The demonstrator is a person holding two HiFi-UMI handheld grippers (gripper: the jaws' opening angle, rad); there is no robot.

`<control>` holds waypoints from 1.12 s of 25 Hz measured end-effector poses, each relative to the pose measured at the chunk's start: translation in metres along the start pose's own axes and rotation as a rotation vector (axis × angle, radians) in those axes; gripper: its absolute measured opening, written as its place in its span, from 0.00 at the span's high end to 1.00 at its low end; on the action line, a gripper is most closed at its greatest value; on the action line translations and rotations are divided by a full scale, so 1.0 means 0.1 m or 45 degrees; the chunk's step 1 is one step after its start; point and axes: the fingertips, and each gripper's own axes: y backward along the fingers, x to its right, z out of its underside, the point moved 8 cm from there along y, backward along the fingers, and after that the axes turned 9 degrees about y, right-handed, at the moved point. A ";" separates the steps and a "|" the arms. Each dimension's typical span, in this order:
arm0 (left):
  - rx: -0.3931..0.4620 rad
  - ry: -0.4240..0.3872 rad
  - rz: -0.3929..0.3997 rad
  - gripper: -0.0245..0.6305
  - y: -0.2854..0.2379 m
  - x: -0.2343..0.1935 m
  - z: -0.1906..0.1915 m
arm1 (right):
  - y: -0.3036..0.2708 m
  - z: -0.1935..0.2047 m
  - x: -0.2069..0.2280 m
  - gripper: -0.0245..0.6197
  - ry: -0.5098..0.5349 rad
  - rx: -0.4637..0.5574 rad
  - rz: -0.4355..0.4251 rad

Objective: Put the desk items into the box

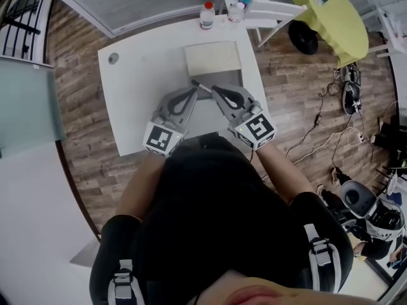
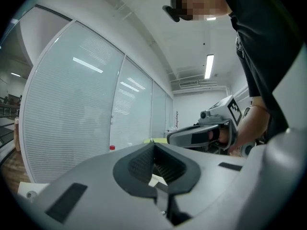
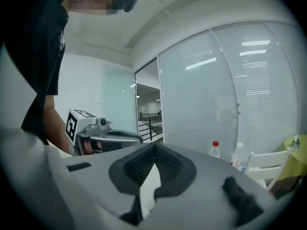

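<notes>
**Operator:** How do my claws stand?

**Observer:** Your left claw (image 2: 153,146) has its jaws pressed together with nothing between them; your right claw (image 3: 154,146) is the same, jaws together and empty; you hold the two tips near each other over the white surface (image 1: 137,88).

**Operator:** And the desk items, and the box?

**Observer:** A dark pen (image 1: 201,86) lies between your two claw tips, nearest the right one; whether it touches either, I cannot tell; the pale box (image 1: 213,57) sits just beyond it, toward the far edge of the surface; a red-capped bottle (image 1: 206,14) stands behind the box at that edge.
</notes>
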 end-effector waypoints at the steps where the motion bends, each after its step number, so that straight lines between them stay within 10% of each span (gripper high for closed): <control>1: -0.007 0.001 0.011 0.95 0.03 0.00 -0.04 | 0.00 -0.05 -0.03 0.94 0.010 0.011 0.007; 28: -0.044 -0.013 0.102 0.95 0.41 -0.09 -0.17 | -0.14 -0.29 -0.45 0.94 0.038 0.035 0.077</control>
